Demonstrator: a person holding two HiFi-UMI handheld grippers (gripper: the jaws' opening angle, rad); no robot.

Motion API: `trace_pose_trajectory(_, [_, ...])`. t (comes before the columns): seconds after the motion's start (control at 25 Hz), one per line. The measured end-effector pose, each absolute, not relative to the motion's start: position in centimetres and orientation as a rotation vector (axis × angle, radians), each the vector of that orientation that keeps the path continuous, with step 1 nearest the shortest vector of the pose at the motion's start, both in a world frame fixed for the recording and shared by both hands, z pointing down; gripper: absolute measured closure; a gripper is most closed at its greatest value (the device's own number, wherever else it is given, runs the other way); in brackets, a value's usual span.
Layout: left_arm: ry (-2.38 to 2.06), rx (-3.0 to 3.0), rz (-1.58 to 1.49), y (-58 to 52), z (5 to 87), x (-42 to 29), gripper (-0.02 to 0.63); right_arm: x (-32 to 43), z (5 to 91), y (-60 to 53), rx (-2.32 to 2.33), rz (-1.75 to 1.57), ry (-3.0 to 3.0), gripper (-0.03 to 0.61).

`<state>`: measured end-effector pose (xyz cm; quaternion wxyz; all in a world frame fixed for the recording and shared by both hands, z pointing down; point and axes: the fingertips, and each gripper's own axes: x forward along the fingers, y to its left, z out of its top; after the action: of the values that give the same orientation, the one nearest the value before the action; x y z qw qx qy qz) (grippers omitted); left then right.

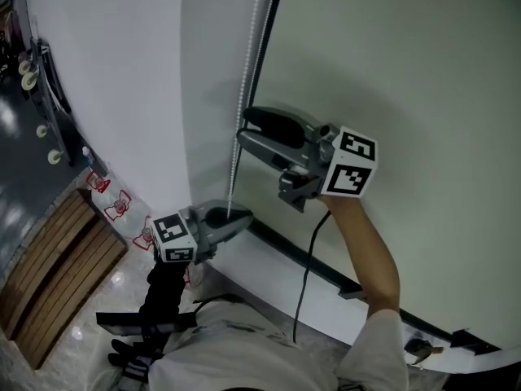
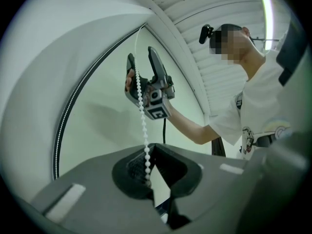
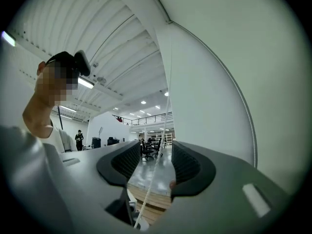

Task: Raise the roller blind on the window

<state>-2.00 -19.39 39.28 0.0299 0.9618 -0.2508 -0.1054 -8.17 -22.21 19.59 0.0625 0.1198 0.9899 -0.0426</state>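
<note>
A white bead chain [image 1: 247, 72] hangs down beside the dark edge of the pale roller blind [image 1: 423, 88]. My left gripper [image 1: 242, 218] is low on the chain and shut on it; in the left gripper view the beads [image 2: 143, 116] run down into the closed jaws [image 2: 148, 172]. Higher up, my right gripper [image 1: 242, 126] stands open around the chain, its pads clear of it. The right gripper view has the chain [image 3: 158, 155] passing loose through the gap of the right gripper [image 3: 151, 162]. The left gripper view also catches the right gripper [image 2: 141, 53] above.
A black bar [image 1: 317, 263] runs along the blind's lower edge. A white wall [image 1: 130, 72] is left of the chain. Wooden slats [image 1: 57, 267] and a dark rack [image 1: 32, 72] lie at the far left. A black cable [image 1: 305, 275] hangs from the right gripper.
</note>
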Motion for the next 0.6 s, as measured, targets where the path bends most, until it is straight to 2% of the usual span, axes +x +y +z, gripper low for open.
trace_pose_trajectory(0.6, [-0.788,2.951,-0.337,-19.7,39.2,-2.2,0.615,-10.4,5.9,-24.3,0.383,0.098,2.909,0.410])
